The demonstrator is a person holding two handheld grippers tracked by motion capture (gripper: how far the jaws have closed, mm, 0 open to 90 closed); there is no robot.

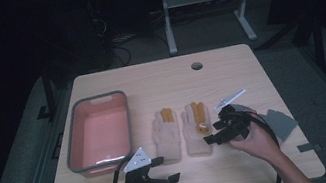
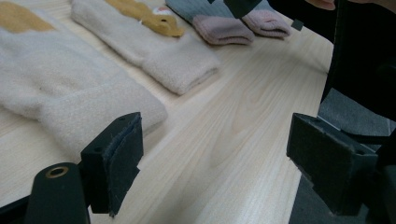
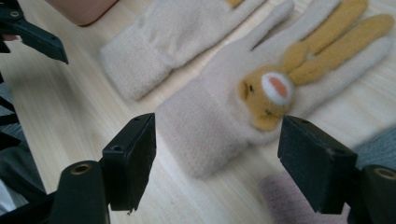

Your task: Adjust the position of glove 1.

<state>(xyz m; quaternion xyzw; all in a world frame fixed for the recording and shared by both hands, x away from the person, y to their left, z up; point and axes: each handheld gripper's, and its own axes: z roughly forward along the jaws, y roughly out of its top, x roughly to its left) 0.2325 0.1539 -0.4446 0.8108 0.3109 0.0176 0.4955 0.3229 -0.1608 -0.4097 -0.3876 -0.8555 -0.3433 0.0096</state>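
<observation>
Right gripper view: right gripper (image 3: 217, 161) gapes over the cream glove (image 3: 261, 102), flat, with a mustard bunny face.

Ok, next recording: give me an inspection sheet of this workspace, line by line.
Surface: light wood table, round hole near its far edge.
Job's things: two cream gloves with mustard fingers, left glove and right glove, flat, side by side; rabbit face on the right one.
Clutter: pink bin, grey-rimmed; grey socks with pink cuffs at right.
Grippers: left gripper open above the near edge; right gripper open at the right glove.
Cables: black, trailing from each gripper.
Surroundings: dark room, a white table frame behind.
</observation>
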